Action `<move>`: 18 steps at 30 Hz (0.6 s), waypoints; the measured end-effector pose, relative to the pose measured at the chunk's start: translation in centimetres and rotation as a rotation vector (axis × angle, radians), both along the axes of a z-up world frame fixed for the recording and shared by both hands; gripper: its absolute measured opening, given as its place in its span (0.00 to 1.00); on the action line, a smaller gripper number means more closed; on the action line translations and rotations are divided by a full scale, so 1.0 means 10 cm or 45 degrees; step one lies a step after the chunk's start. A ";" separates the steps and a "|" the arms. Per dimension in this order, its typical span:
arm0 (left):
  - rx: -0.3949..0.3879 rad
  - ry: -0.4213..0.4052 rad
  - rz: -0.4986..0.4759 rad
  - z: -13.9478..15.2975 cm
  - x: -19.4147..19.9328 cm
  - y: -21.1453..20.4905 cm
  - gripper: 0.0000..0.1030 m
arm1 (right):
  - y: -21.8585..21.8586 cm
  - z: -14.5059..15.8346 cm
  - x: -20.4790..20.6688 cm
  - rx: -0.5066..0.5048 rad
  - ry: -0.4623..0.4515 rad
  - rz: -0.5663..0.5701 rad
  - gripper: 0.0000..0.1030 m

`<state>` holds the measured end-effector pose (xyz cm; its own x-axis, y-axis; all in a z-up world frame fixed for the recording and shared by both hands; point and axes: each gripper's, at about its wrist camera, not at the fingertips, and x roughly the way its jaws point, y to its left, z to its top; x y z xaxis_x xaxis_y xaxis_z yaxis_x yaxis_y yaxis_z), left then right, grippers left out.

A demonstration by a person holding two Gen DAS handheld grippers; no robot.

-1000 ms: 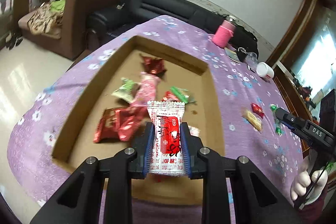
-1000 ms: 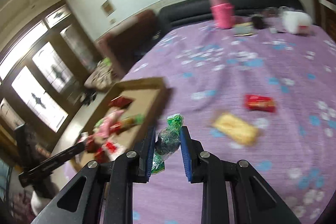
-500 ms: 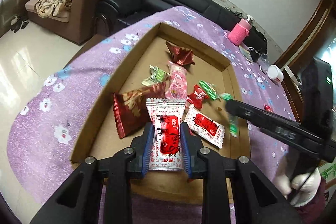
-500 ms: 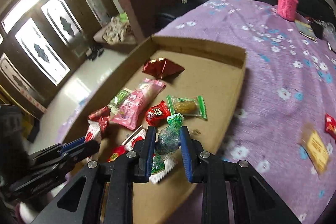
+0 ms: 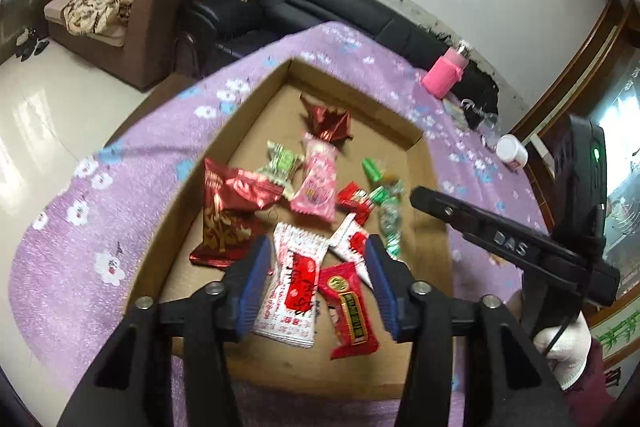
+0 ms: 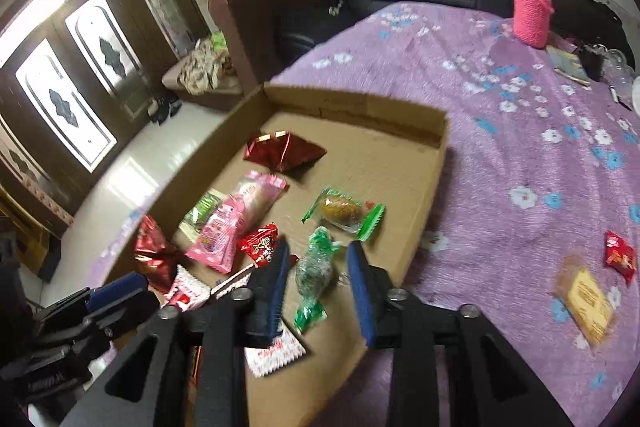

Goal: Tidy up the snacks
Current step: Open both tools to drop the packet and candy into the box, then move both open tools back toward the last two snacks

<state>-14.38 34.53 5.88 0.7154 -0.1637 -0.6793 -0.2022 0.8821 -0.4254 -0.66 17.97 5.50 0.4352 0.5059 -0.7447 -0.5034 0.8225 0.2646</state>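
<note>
Over the cardboard tray (image 5: pixel 420 163), both claws are opening: the left claw (image 5: pixel 316 279) has let its white-and-red packet (image 5: pixel 294 291) drop onto the tray floor, and the right claw (image 6: pixel 316 279) has freed the green candy (image 6: pixel 314 267) beside it. 2 snacks (image 6: pixel 600 275) wait on the purple counter (image 6: pixel 520 147) right of the tray

Both wrist views close, facing shared cardboard tray (image 5: pixel 224 131)

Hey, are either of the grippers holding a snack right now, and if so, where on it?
Neither. Both jaws are opening: the white-and-red packet lies loose between the left gripper pads, the green candy between the right gripper pads.
</note>
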 end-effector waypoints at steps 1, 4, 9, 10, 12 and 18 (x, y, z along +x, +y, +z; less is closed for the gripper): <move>0.006 -0.019 0.005 0.04 -0.03 -0.01 0.55 | -0.06 0.04 -0.04 0.014 -0.012 -0.010 0.41; 0.077 -0.074 0.050 0.22 -0.11 -0.10 0.75 | -0.30 0.11 -0.16 0.051 -0.041 -0.055 0.43; 0.153 -0.112 0.088 0.48 -0.17 -0.27 0.88 | -0.82 0.17 -0.35 0.093 -0.093 -0.153 0.43; 0.169 -0.111 0.100 0.55 -0.18 -0.33 0.94 | -0.92 0.19 -0.36 0.101 -0.100 -0.176 0.43; 0.157 -0.144 0.064 0.63 -0.20 -0.43 0.96 | -1.23 0.20 -0.38 0.121 -0.110 -0.242 0.42; 0.122 -0.178 -0.173 0.66 -0.14 -0.96 0.96 | -2.25 0.16 -0.32 0.135 -0.094 -0.504 0.42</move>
<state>-15.74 24.94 12.45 0.7795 -0.2048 -0.5919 -0.0234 0.9349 -0.3542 -3.89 -4.50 7.14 0.6621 0.3609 -0.6568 -0.1743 0.9265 0.3335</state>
